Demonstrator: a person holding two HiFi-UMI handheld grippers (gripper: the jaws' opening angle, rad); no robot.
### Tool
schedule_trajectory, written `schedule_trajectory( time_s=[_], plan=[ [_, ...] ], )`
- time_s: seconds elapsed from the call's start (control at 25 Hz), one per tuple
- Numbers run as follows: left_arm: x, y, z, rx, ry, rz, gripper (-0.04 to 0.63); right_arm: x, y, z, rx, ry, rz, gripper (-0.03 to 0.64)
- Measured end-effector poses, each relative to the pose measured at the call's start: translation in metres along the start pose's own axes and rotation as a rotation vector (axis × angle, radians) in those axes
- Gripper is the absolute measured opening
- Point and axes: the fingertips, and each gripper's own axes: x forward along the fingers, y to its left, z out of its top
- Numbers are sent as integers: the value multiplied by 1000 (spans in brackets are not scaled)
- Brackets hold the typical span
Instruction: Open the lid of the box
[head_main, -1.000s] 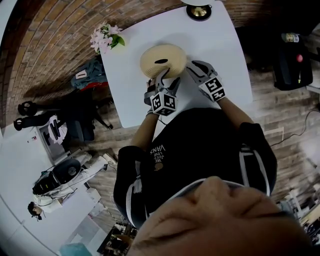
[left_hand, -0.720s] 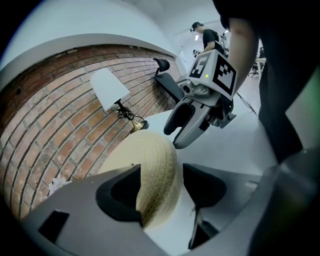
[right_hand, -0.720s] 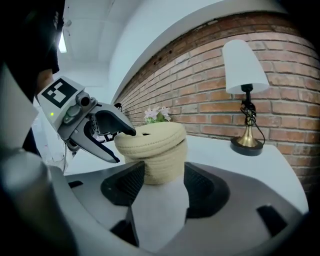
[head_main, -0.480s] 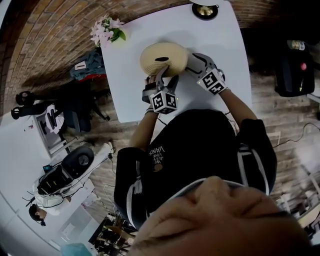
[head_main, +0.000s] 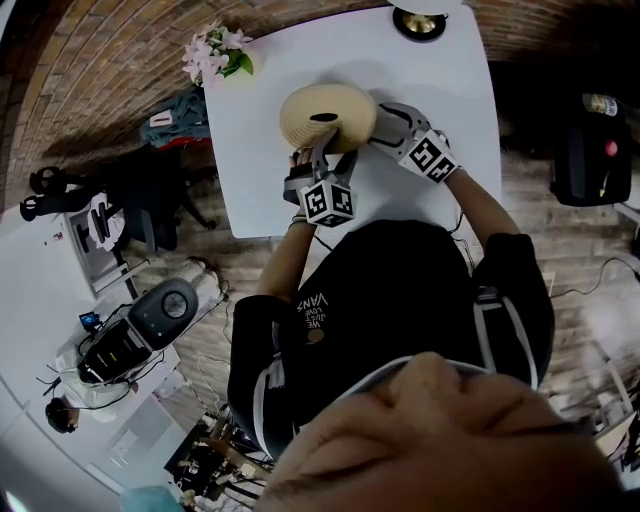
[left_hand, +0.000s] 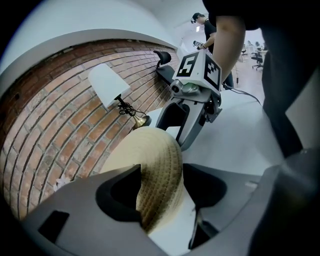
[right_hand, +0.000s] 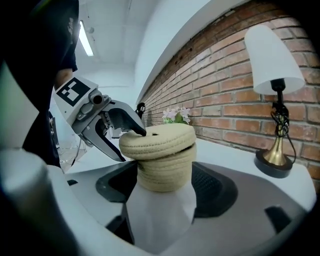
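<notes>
A round woven box (right_hand: 165, 170) stands on the white table (head_main: 440, 90), and its woven lid (head_main: 328, 112) sits tilted on top with a gap on one side. My left gripper (head_main: 322, 143) is shut on the lid's near edge. In the left gripper view the lid (left_hand: 157, 170) fills the space between the jaws. From the right gripper view, one left fingertip (right_hand: 140, 132) rests on the lid (right_hand: 157, 140). My right gripper (right_hand: 165, 182) straddles the box body. Its jaws are opening, and the pads stand clear of the box's sides.
A lamp (right_hand: 274, 100) with a white shade and a brass foot stands by the brick wall at the table's far edge. A small bunch of flowers (head_main: 218, 52) sits at the far left corner. The table's near edge runs just under both grippers.
The lid has tipped up a little in the left gripper's hold. Both grippers stay at the box, and the head view has shifted slightly.
</notes>
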Motion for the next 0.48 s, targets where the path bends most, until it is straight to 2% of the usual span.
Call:
schedule_trajectory(
  time_s=[0.48],
  plan=[
    [0, 2, 1, 10, 12, 23, 251, 7, -1, 1, -46, 0, 93, 318]
  ],
)
